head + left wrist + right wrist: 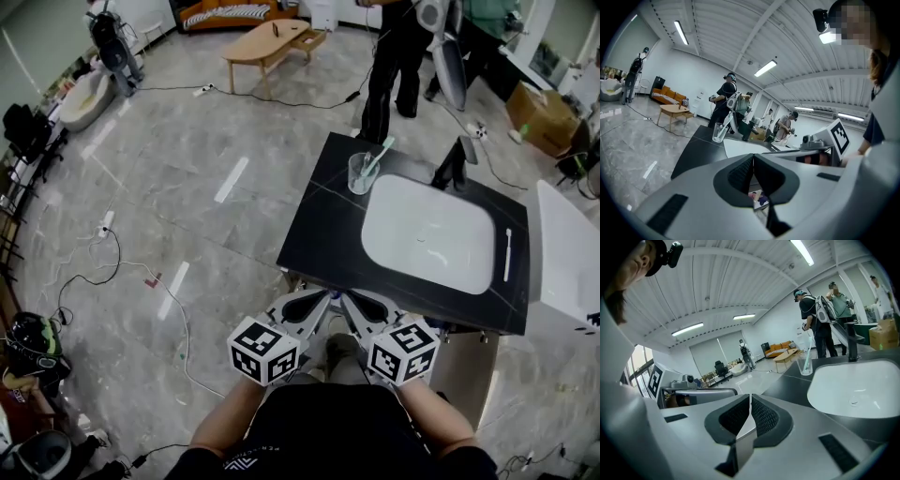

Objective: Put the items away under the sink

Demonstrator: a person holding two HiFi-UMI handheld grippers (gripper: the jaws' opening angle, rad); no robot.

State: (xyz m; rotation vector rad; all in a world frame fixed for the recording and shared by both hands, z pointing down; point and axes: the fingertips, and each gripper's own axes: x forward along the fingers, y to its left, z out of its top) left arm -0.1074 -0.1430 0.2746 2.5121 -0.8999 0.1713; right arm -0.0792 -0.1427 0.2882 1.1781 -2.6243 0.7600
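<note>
**Desk:** What are you seeing from the head view?

**Operator:** I've got the left gripper [319, 298] and the right gripper [349, 300] both low at 6 o'clock, side by side. Their tips are near each other at the near edge of the black tabletop [319, 225].

**Desk:** And the jaws?

**Operator:** Both pairs are clenched. In the left gripper view the ribbed pads are pressed together with nothing between them. The right gripper view shows the same, pads closed on each other and empty.

**Desk:** Where are the items?

**Operator:** They're up on the tabletop. There's a clear cup [362, 173] standing upright at 10 o'clock from the white basin [428, 234], just beside its rim. A pale green toothbrush [378, 155] leans in the cup, head up. I've also got a slim white stick [507, 255] lying along the tabletop at 3 o'clock from the basin. I can't tell what it is.

**Desk:** Is either gripper on them?

**Operator:** No, both are well apart from the cup and the stick.

**Desk:** Anything else?

**Operator:** There's a dark faucet [455, 164] at 1 o'clock from the basin. Beyond the tabletop two people [394, 56] are standing at 12 o'clock. A cardboard box [542, 117] is on the floor at 2 o'clock, and a wooden coffee table [267, 42] is at 11 o'clock.
</note>
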